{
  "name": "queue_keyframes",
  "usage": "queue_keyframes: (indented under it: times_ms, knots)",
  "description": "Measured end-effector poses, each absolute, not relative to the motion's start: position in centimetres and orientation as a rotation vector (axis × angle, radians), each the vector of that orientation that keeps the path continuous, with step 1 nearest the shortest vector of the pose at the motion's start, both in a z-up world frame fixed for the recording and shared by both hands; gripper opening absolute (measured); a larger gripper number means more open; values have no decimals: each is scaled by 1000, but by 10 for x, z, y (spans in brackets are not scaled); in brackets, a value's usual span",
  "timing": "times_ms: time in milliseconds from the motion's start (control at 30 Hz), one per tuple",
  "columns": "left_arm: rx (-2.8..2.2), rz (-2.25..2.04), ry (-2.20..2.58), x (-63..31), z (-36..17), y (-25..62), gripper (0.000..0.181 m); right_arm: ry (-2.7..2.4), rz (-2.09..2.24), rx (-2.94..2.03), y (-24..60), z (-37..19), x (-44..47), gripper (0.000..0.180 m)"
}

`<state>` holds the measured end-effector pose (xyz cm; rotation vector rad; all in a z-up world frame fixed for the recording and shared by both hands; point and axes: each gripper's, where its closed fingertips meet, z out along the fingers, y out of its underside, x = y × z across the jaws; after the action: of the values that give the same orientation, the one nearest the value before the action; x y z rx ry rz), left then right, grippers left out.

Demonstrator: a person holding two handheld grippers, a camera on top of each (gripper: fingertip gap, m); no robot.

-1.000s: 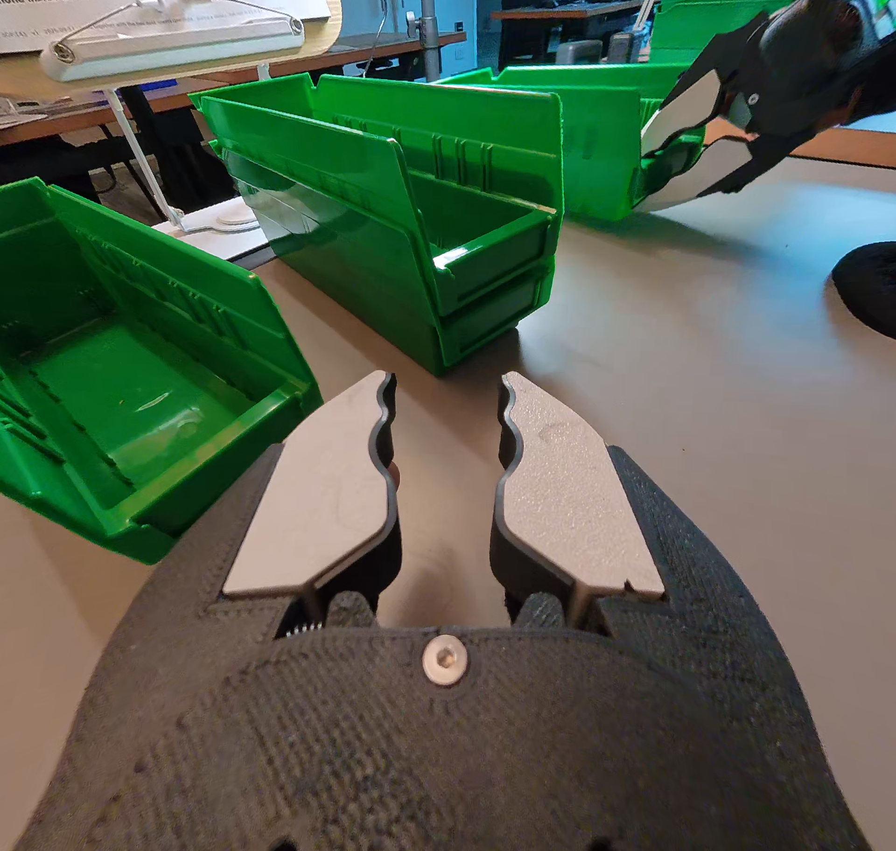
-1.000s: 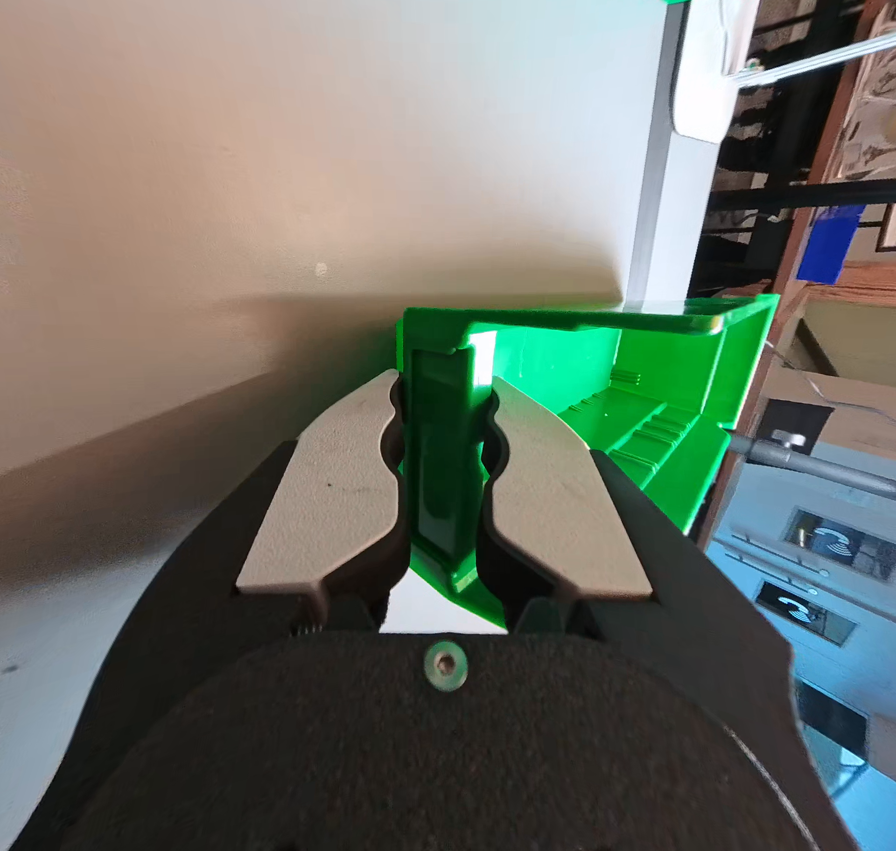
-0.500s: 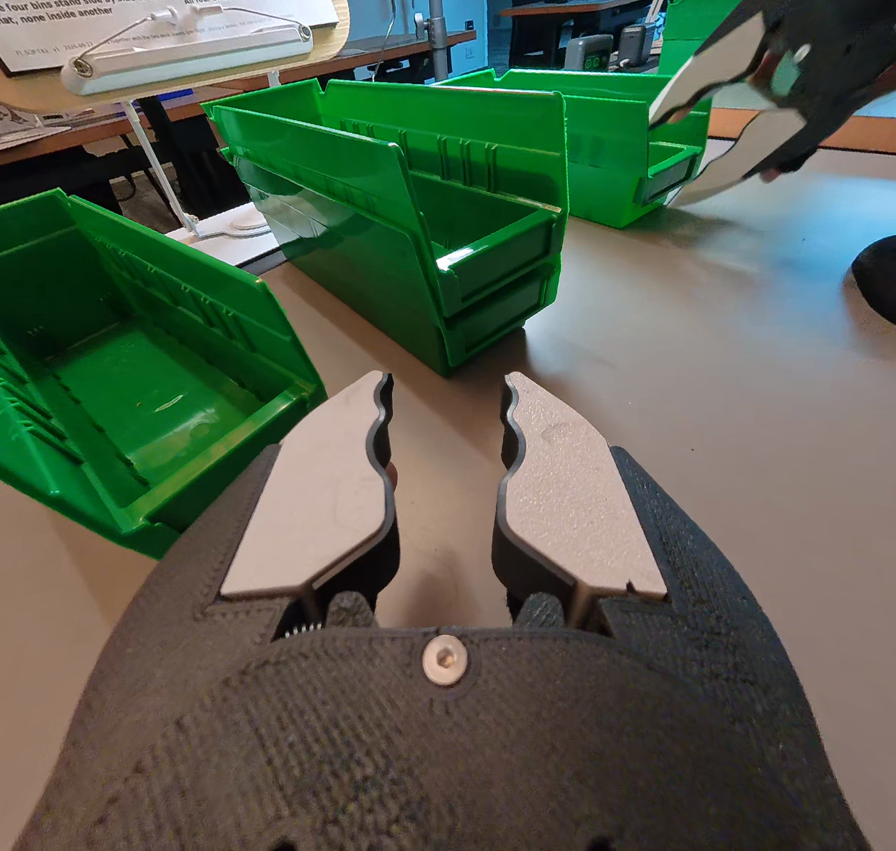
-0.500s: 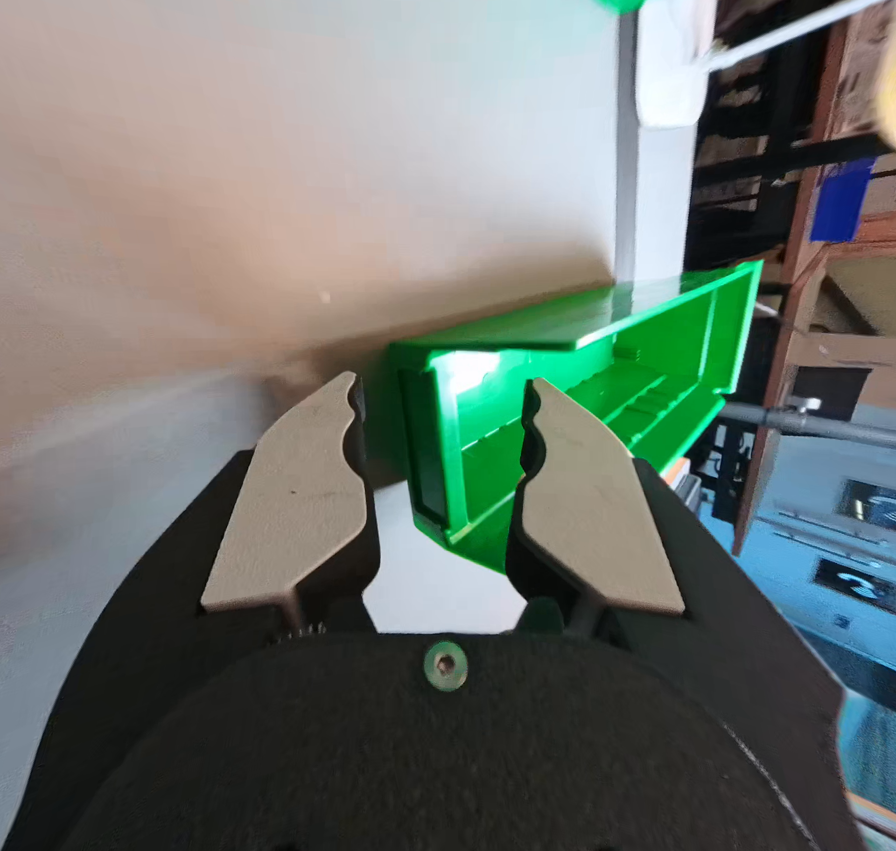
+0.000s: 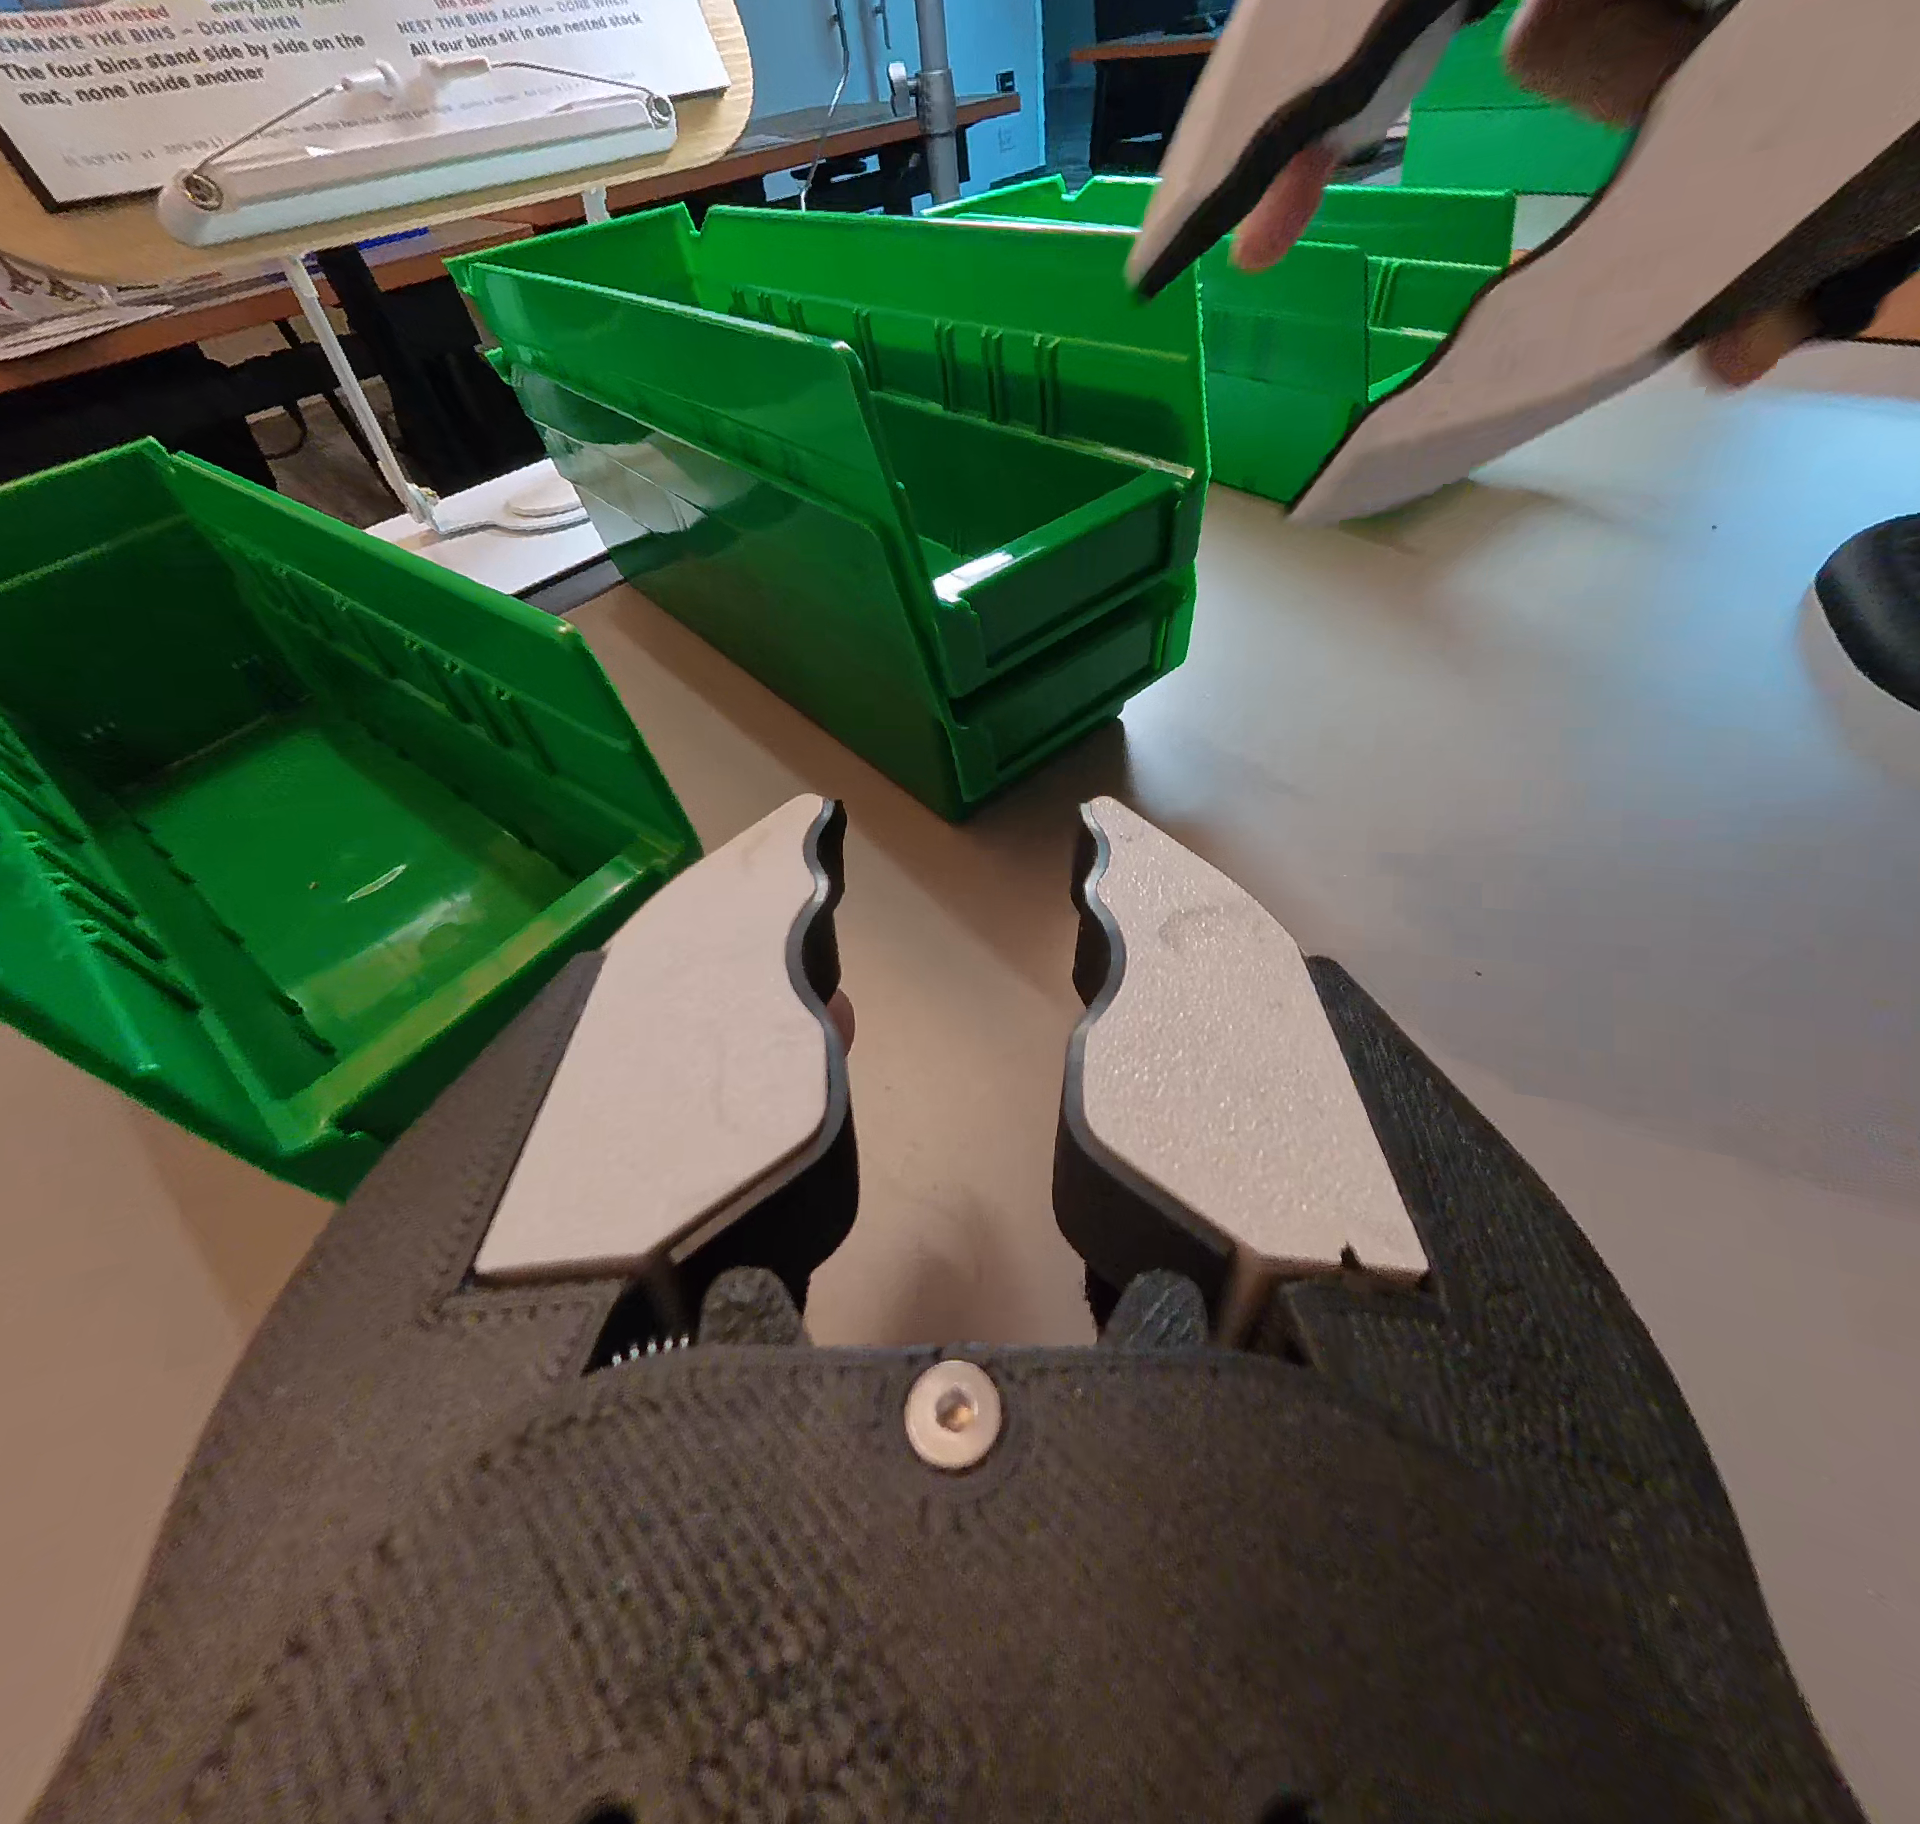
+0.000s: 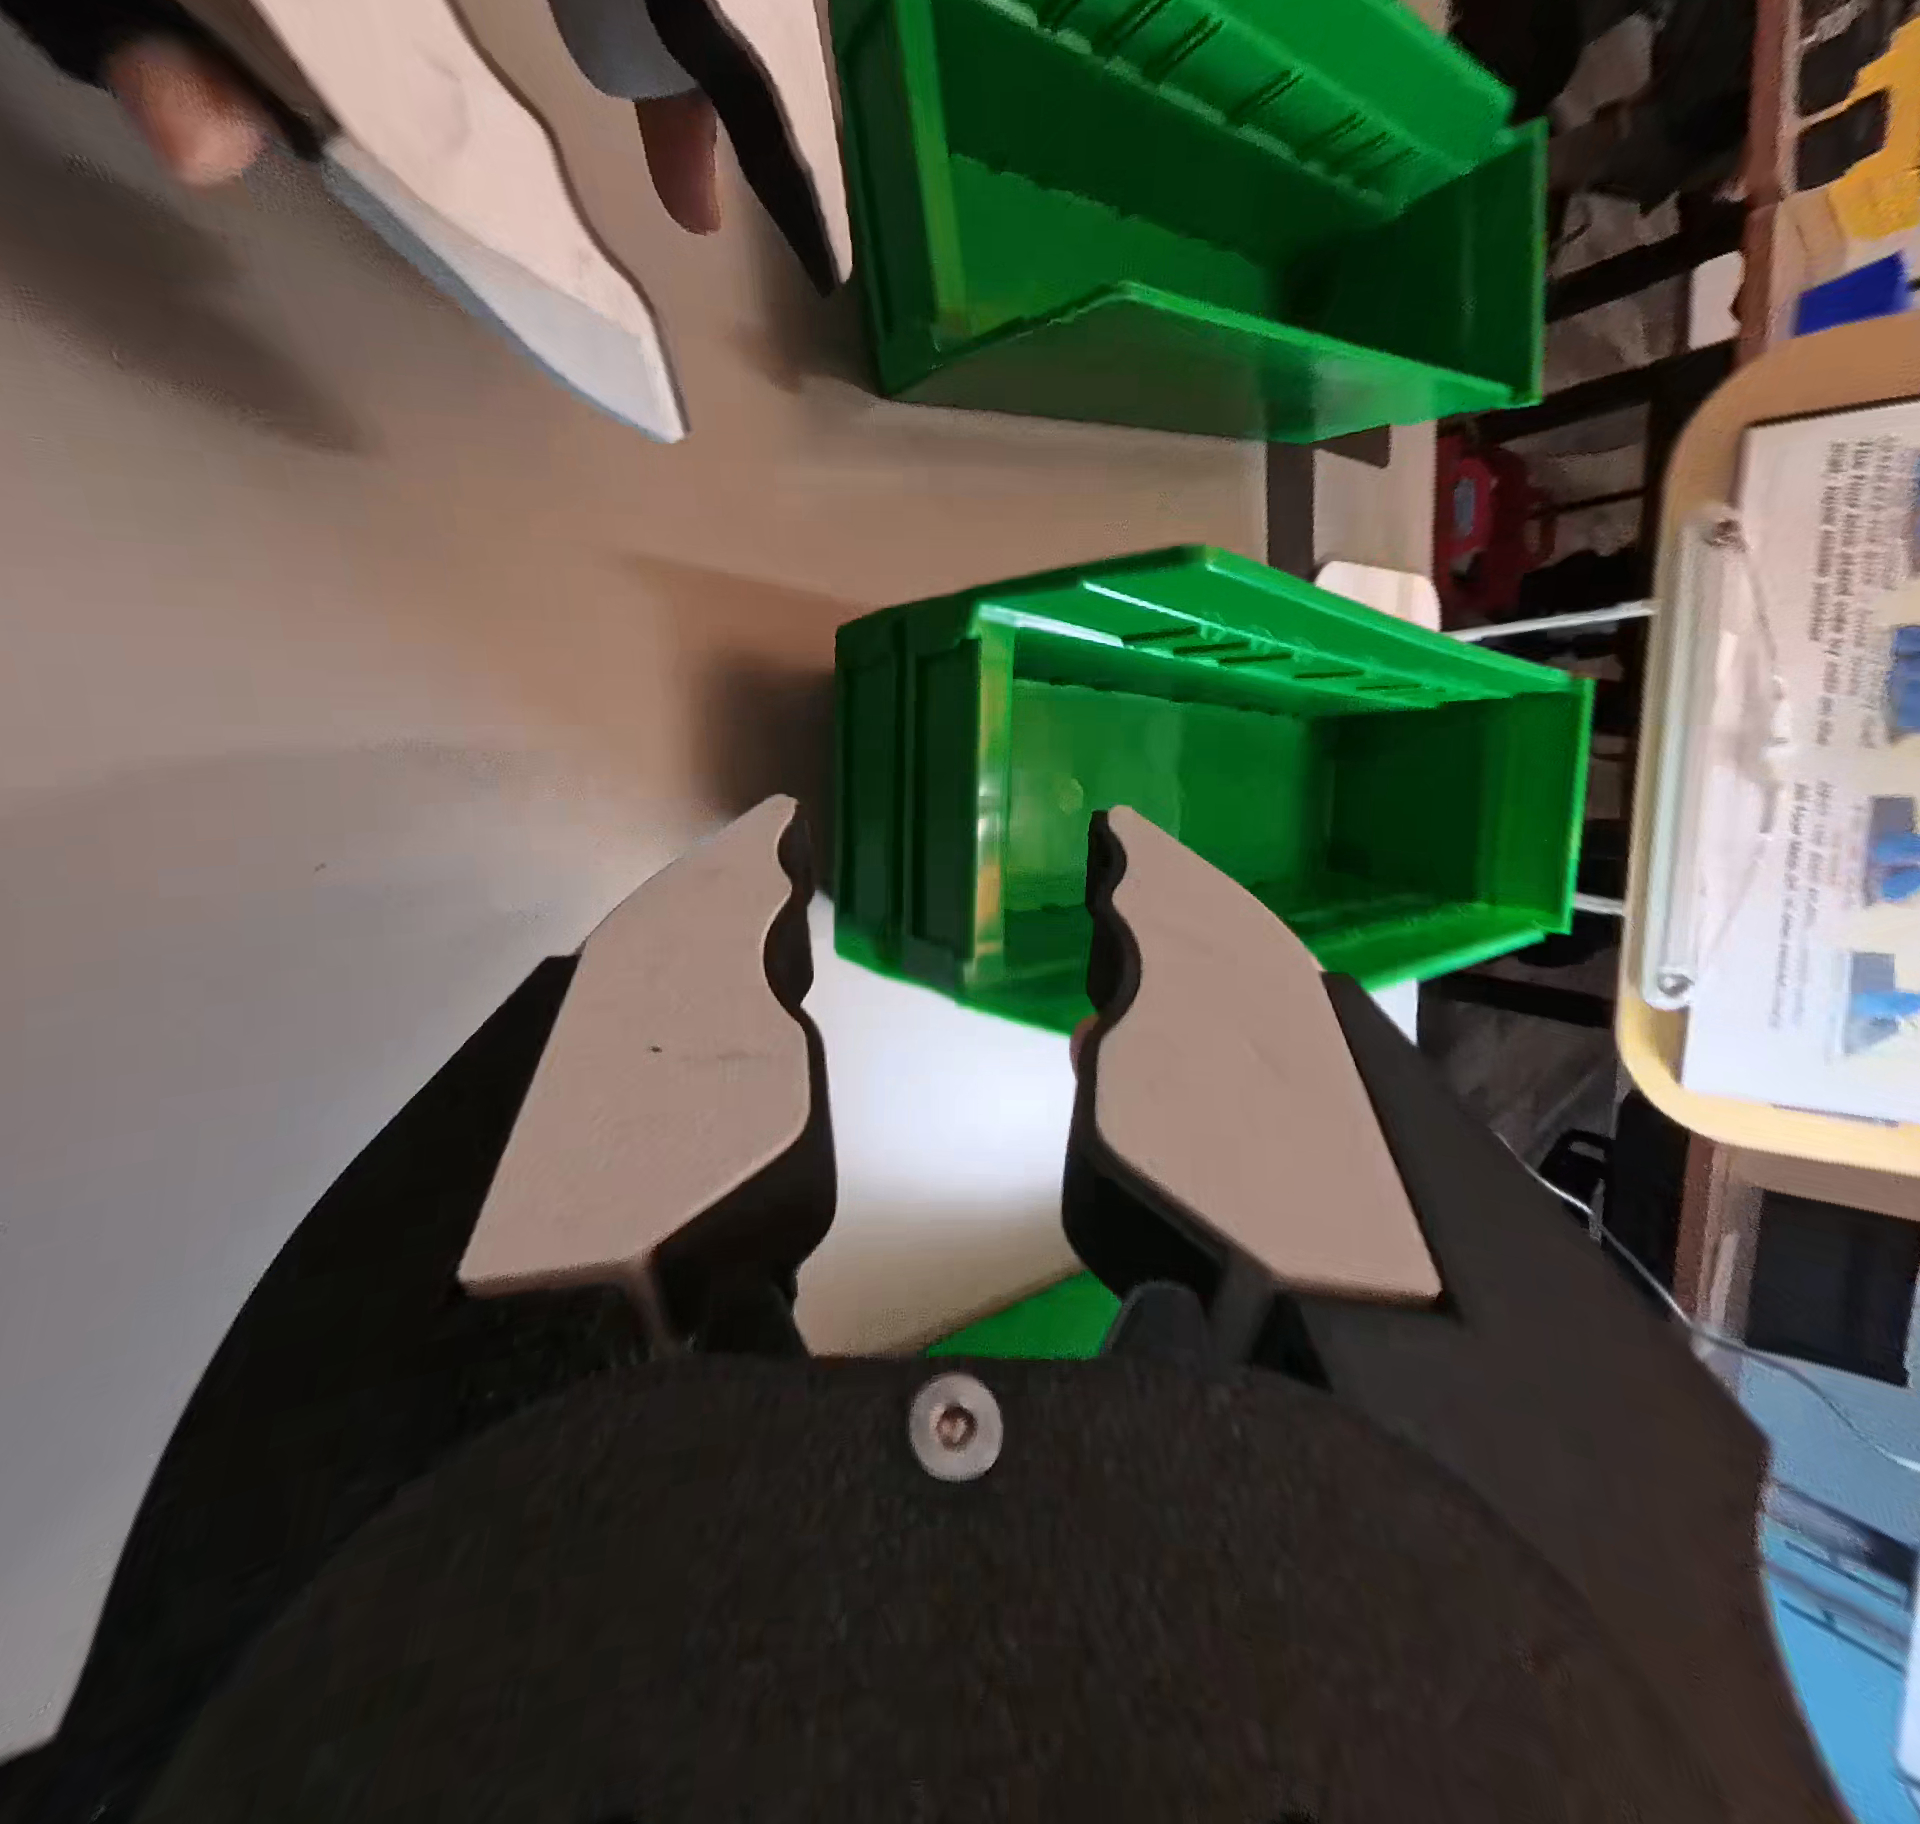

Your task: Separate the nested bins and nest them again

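We find the separation partly done. Straight ahead of the left gripper [image 5: 951, 927], whose jaws stand apart with nothing but bare table [image 5: 1455, 839] between them, two green bins remain nested as a stack [image 5: 883, 548]. A single bin [image 5: 291, 808] sits alone, just to the left of that gripper's left finger, and another single bin [image 5: 1299, 340] stands beyond the stack, to the right and well apart from the gripper. In the right wrist view, the right gripper [image 6: 945, 927] is open and empty, its fingertips close before the front lips of the nested stack [image 6: 1195, 787], not touching as far as we can tell. We judge that the last nested pair is still to be parted, and all re-nesting is still to come. Against the frame one second earlier, the right gripper then gripped the front wall of the far bin; half a second ago it had let go; it now faces the stack. The left gripper has hardly moved and was open throughout. An instruction board [image 5: 364, 18] on a stand rises behind the bins.
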<state>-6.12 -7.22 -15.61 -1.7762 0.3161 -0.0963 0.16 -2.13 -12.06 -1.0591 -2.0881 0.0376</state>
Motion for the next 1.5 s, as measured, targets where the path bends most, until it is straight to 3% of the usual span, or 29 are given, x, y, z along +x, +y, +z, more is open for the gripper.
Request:
queue_keyframes:
  times_ms: [233, 300, 467, 1000, 1500]
  knots:
    - [-1742, -68, 329, -63, -147, -75, 42, -2183, -141, -1169, 8, -170, -28, 40]
    - [-1740, -70, 334, -62, -146, -75, 42, -2187, -168, -1170, 12, -175, -29, 28]
    - [-1743, -64, 341, -62, -147, -75, 42, -2192, -210, -1119, 13, -173, -26, 27]
    - [-1770, -47, 368, -59, -155, -74, 42, -2027, -265, -979, 31, -64, -21, 27]
    - [-1755, -29, 386, -55, -152, -75, 43, -2018, -189, -944, 18, -79, -21, 27]
